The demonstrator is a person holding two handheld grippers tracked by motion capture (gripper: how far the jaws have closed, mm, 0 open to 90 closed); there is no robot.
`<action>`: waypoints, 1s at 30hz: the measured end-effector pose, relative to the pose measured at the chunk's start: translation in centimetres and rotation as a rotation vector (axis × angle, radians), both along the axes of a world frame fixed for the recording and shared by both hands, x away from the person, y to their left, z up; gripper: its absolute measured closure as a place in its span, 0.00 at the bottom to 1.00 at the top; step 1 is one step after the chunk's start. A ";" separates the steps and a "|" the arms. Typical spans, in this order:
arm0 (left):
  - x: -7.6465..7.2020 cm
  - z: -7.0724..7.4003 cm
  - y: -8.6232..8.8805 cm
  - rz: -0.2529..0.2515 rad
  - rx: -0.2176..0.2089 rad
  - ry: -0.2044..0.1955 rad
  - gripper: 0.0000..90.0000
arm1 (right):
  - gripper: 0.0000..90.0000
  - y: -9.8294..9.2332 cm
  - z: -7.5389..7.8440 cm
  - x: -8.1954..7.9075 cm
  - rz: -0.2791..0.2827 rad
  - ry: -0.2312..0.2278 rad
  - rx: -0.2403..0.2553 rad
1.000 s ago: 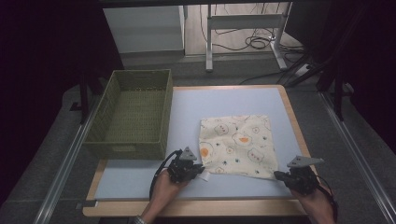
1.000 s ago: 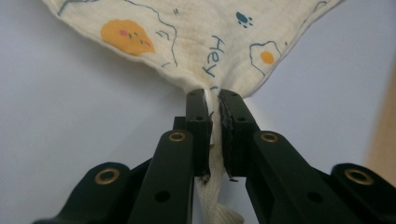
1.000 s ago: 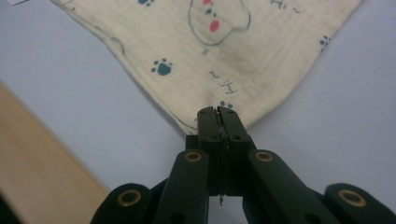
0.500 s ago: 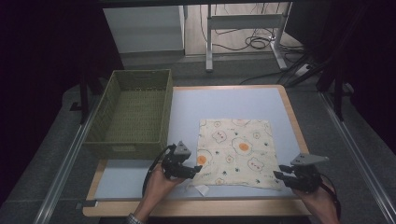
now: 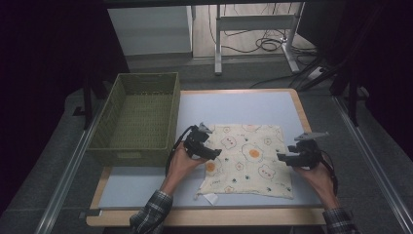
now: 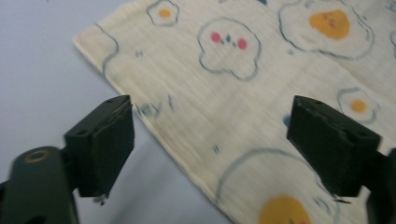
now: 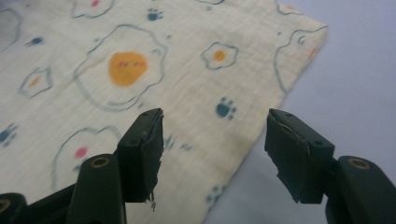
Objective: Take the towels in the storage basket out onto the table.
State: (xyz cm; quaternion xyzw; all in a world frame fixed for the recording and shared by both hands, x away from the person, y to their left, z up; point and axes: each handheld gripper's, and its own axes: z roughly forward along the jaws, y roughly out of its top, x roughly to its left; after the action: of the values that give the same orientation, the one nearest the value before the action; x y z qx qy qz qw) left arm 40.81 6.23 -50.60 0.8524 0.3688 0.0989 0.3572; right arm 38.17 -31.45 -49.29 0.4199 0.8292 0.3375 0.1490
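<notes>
Cloth [image 5: 248,158], cream with fried-egg and paw prints, lies flat in one spread-out layer on the blue tabletop [image 5: 238,105], a small white tag poking out at its near-left corner. It sits between the two claws and under both, probably laid out like this so its side edges are easy to reach for a fold.

Left claw [image 5: 210,152] hovers above the cloth's left edge, a little in from it. In the left gripper view [image 6: 210,144] its jaws are spread wide and have just been opening; the hem runs slantwise below the gap and nothing is pinched. The pads stand clear of the fabric.

Right claw [image 5: 282,157] hangs just over the cloth's right edge, pointing in toward the left one. In the right gripper view [image 7: 215,156] its jaws are also apart, just been opening, with the right hem crossing below the gap and bare tabletop under the outer jaw. Again nothing is gripped.

Both look lined up on opposite edges at about the same level, which reads as a mirrored two-hand grab coming up.

Green woven basket [image 5: 131,122] stands empty out beyond the left claw, on the side away from the cloth, touching neither; likely the drop-off spot.
</notes>
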 end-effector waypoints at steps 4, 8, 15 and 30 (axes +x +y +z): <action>2.0 0.2 -0.1 0.030 0.006 -0.031 0.26 | 0.42 0.1 0.1 2.0 -0.034 -0.006 -0.010; 4.1 0.0 0.3 0.097 0.032 -0.046 0.37 | 0.44 0.0 0.1 4.1 -0.068 -0.016 -0.027; 7.1 -0.6 1.2 0.185 0.050 -0.027 0.54 | 0.59 -0.5 0.2 7.7 -0.107 -0.012 -0.002; 9.3 -2.4 -0.1 0.174 0.051 -0.023 0.60 | 0.73 -0.7 -1.3 11.2 -0.133 -0.023 -0.009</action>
State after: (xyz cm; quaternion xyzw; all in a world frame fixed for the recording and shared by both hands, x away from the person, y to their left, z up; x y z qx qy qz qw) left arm 50.07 6.13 -52.98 0.8248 0.4347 0.1485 0.3297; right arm 49.35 -32.18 -50.60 0.4695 0.7991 0.3282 0.1826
